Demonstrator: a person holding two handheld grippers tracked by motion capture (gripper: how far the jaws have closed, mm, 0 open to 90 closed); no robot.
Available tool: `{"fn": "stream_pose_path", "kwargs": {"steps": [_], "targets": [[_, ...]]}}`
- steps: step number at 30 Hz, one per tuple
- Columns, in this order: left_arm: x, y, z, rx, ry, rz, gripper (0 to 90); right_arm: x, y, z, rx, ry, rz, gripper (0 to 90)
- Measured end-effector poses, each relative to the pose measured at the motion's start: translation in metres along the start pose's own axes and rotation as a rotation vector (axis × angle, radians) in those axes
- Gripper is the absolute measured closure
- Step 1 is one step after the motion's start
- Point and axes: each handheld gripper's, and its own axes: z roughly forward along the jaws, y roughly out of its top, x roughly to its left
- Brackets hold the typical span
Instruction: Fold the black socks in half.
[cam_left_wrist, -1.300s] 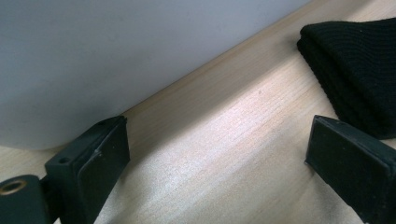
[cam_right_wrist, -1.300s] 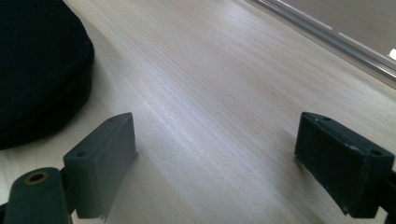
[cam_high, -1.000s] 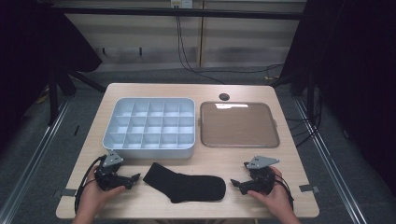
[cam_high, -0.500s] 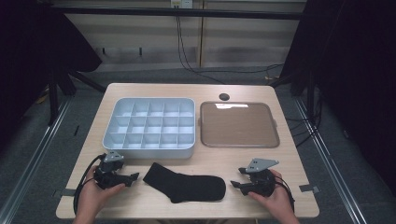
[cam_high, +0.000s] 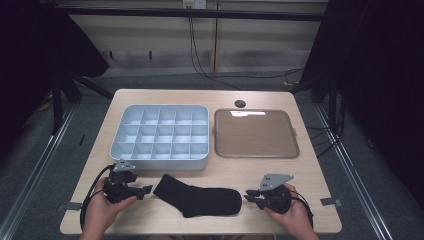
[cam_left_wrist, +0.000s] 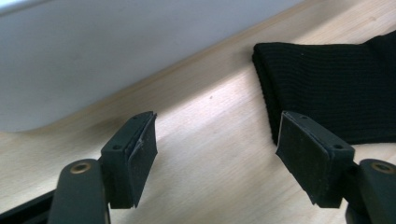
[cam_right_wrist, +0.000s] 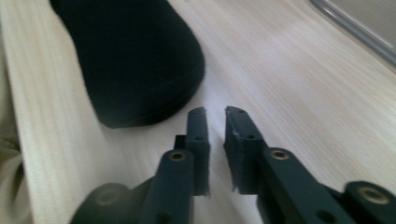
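Observation:
A black sock (cam_high: 200, 196) lies flat near the table's front edge, cuff to the left and toe to the right. My left gripper (cam_high: 145, 190) hovers just left of the cuff and points at it. In the left gripper view its jaws (cam_left_wrist: 217, 154) stand apart over bare wood and have just been closing, with nothing between them; the cuff (cam_left_wrist: 327, 88) lies beyond the right pad. My right gripper (cam_high: 248, 196) sits just right of the toe. Its jaws (cam_right_wrist: 215, 121) have just been closing to a thin gap with nothing between them, and the toe (cam_right_wrist: 135, 60) lies ahead to the left.
A pale grey box (cam_high: 159, 161) with several compartments stands behind the sock at left, its wall (cam_left_wrist: 116, 51) close to my left gripper. A shallow brown tray (cam_high: 256, 134) sits at back right, its rim (cam_right_wrist: 359, 32) ahead of my right gripper. A small dark disc (cam_high: 240, 103) lies behind it.
The right gripper's jaws have come nearly together beside the sock's toe. The left gripper has lifted a little and its jaws have narrowed. The sock has not moved.

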Motion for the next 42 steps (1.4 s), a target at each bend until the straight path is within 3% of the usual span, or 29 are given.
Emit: {"fn": "stream_pose_path", "kwargs": {"steps": [3, 6, 16, 22, 31, 42], "targets": [[-0.002, 0.002, 0.0, 0.007, -0.021, -0.014, 28.4, 0.003, 0.002, 0.0, 0.007, 0.021, -0.013, 90.0], [-0.005, 0.003, 0.001, 0.007, -0.036, -0.03, 28.5, 0.004, 0.002, 0.0, 0.011, 0.043, -0.015, 90.0], [-0.014, 0.005, 0.005, 0.044, -0.057, -0.015, 34.2, 0.011, 0.005, 0.0, 0.005, 0.077, -0.045, 90.0], [-0.016, 0.011, 0.005, 0.008, -0.051, -0.037, 42.1, 0.014, 0.005, 0.001, 0.016, 0.084, -0.06, 90.0], [-0.02, 0.015, 0.015, 0.054, -0.055, -0.035, 51.7, 0.013, 0.003, 0.001, 0.028, 0.09, -0.061, 90.0], [-0.022, 0.015, 0.019, 0.079, -0.057, -0.069, 57.4, 0.018, 0.0, 0.004, 0.052, 0.123, -0.063, 90.0]]}}
